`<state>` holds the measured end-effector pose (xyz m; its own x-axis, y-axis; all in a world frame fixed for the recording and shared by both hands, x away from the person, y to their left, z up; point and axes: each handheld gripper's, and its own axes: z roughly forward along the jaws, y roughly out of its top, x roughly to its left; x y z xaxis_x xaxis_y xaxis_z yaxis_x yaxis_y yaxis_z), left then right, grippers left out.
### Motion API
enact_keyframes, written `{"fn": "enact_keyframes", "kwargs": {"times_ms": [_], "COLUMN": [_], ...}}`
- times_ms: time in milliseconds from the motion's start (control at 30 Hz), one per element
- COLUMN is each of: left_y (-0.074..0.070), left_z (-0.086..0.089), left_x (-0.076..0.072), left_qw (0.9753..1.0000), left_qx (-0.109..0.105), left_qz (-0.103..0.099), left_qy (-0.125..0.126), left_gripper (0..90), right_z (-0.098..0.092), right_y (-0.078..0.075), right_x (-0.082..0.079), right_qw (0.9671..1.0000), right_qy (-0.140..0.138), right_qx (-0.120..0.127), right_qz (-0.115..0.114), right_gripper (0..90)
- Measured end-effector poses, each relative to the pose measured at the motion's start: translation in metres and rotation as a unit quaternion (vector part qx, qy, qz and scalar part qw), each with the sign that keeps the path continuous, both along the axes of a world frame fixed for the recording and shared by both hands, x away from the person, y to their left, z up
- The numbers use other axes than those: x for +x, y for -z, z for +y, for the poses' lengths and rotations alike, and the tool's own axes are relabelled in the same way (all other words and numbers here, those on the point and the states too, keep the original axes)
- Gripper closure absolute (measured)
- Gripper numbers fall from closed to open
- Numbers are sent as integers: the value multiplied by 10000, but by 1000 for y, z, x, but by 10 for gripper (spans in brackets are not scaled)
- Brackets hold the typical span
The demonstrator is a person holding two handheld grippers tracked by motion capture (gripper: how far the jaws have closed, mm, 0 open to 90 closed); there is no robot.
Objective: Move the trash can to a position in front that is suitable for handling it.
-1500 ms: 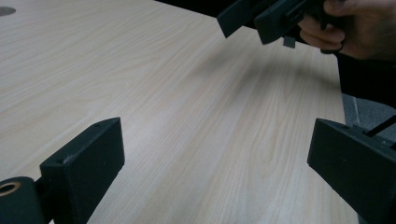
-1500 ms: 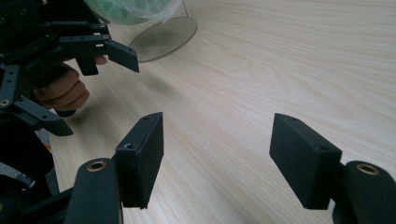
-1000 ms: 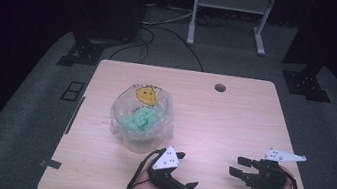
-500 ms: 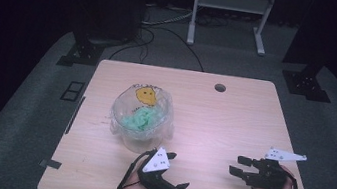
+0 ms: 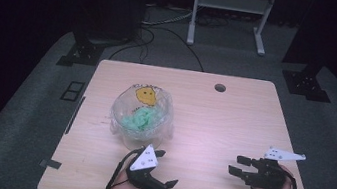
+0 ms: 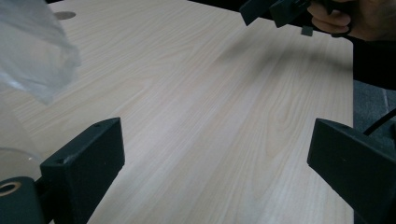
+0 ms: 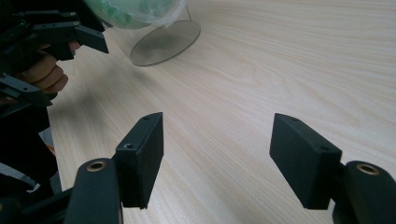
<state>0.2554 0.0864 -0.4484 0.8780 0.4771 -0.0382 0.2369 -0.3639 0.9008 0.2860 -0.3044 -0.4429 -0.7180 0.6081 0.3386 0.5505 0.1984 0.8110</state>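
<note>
My left gripper point(image 5: 166, 167) sits low at the table's near edge, jaws spread wide with nothing between them, just beside the clear bowl point(image 5: 141, 121). My right gripper point(image 5: 240, 167) rests well apart to the right, also wide and empty, pointing left across bare wood. The bowl is lined with a crinkled plastic bag point(image 5: 145, 102) bearing a yellow print and holds green material point(image 5: 141, 119). It stands on the light wooden table point(image 5: 234, 114), left of centre. Farther back is a small round hole point(image 5: 219, 87).
</note>
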Motion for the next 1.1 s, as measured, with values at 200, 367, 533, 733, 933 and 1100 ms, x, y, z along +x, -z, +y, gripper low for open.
{"fn": "enact_keyframes", "kwargs": {"times_ms": [200,367,533,733,933,1100], "left_y": [-1,-2,-2,-1,-2,-1], "left_z": [7,12,13,11,13,14], "left_x": [7,18,22,30,44,56], "left_qw": [10000,9999,9997,9995,9994,9994], "left_qx": [43,78,152,198,265,291], "left_qz": [-23,18,-26,-45,-16,11], "left_qy": [11,95,194,259,222,167], "left_gripper": [28,28,41,42,42,42], "right_z": [1,1,0,0,0,-1], "right_y": [1,0,0,0,0,0], "right_x": [0,0,0,0,0,0], "right_qw": [10000,10000,10000,10000,10000,10000], "right_qy": [-15,-18,-15,-14,-10,-9], "right_qx": [-4,6,14,23,30,41], "right_qz": [10,-1,1,-4,-2,1], "right_gripper": [344,344,344,344,344,344]}}
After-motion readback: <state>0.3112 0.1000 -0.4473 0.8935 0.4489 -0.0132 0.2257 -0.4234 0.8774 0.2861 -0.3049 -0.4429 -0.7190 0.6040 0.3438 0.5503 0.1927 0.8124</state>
